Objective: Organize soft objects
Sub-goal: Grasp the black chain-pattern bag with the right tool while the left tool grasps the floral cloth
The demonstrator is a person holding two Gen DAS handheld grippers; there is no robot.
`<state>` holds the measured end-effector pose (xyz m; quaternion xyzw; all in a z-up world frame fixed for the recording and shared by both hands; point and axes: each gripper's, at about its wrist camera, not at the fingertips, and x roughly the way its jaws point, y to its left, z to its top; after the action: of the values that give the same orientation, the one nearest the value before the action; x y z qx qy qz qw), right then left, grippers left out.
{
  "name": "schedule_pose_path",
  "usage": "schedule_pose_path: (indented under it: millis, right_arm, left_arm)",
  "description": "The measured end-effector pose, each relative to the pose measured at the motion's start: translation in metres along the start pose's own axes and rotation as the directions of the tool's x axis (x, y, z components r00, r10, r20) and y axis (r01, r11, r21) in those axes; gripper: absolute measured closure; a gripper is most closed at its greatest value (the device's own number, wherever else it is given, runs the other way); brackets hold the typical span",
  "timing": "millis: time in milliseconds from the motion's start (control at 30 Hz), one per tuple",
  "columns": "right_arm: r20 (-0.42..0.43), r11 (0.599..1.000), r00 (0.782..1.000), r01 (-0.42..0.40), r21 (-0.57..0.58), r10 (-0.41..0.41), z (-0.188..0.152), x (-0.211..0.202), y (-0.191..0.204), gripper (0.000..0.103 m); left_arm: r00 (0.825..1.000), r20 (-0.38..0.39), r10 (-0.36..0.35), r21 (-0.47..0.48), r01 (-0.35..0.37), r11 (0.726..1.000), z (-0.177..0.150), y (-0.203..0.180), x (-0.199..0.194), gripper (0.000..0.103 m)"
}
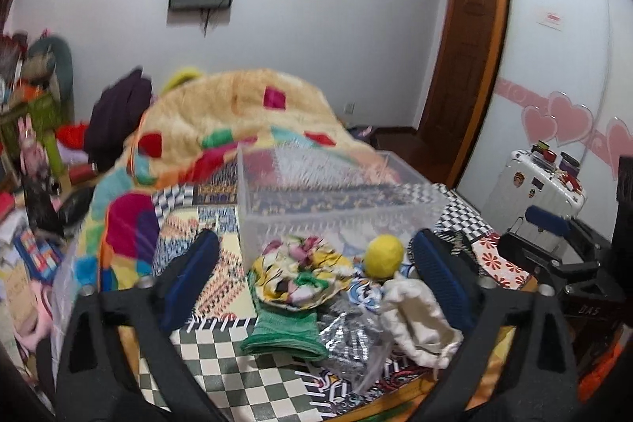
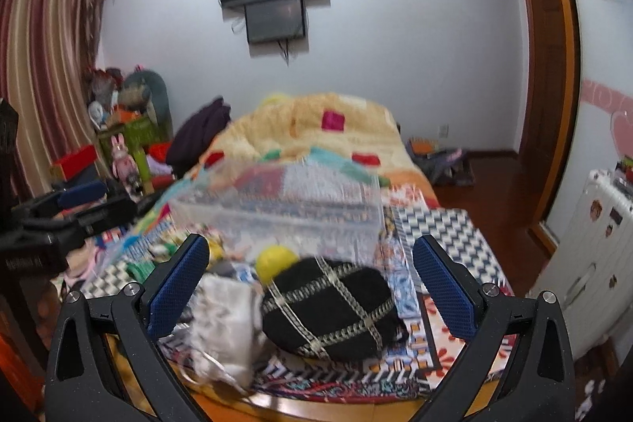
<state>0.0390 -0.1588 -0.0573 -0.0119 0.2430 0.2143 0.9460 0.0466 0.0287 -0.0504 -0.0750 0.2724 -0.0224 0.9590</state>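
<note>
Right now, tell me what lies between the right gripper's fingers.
In the right wrist view, the open right gripper has a black cap and a white cloth between its fingers.

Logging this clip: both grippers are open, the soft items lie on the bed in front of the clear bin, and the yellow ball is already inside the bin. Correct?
Not quite. The left wrist view shows the ball outside, on the bed before the bin. The rest holds.
</note>
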Motion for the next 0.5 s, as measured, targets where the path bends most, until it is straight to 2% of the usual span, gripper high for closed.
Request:
schedule_pose_path:
  millis: [67,200,267,367,400,467,500]
  right_arm:
    - [-0.037,1.000,0.999,0.001,0.017,-0.001,-0.005,0.008,-0.007,0.007]
    - [-0.115,0.997,0.993,0.002,0.073,0.007,-0.013,0.023,-0.023,0.019]
    - [-0.155,0.996,0.988,0.010,0.089,0.004,-0.018,0.027,-0.028,0.023]
    - [-0.208,0.993,0.978,-0.002,0.117,0.026,-0.023,0.034,-0.031,0.025]
    - [-0.224,0.992,0.974,-0.008,0.127,0.037,-0.025,0.036,-0.031,0.025]
    - [-0.248,0.990,0.967,-0.017,0.141,0.052,-0.029,0.040,-0.032,0.025]
    - [-0.259,0.989,0.964,-0.019,0.144,0.056,-0.030,0.043,-0.031,0.028]
  left_arm:
    - [0.999,-0.040,0.013,-0.017,-0.013,1.000,-0.004,0.005,0.011,0.021]
    - [0.996,-0.085,0.032,-0.034,-0.035,0.999,-0.011,0.012,0.029,0.027]
    - [0.994,-0.101,0.048,-0.030,-0.051,0.998,-0.014,0.014,0.036,0.035]
    - [0.989,-0.120,0.081,-0.011,-0.083,0.996,-0.020,0.015,0.046,0.042]
    - [0.988,-0.132,0.080,-0.013,-0.082,0.997,-0.022,0.016,0.049,0.044]
    - [0.986,-0.155,0.063,-0.023,-0.067,0.997,-0.025,0.019,0.055,0.054]
    - [0.985,-0.164,0.054,-0.029,-0.059,0.998,-0.026,0.021,0.057,0.057]
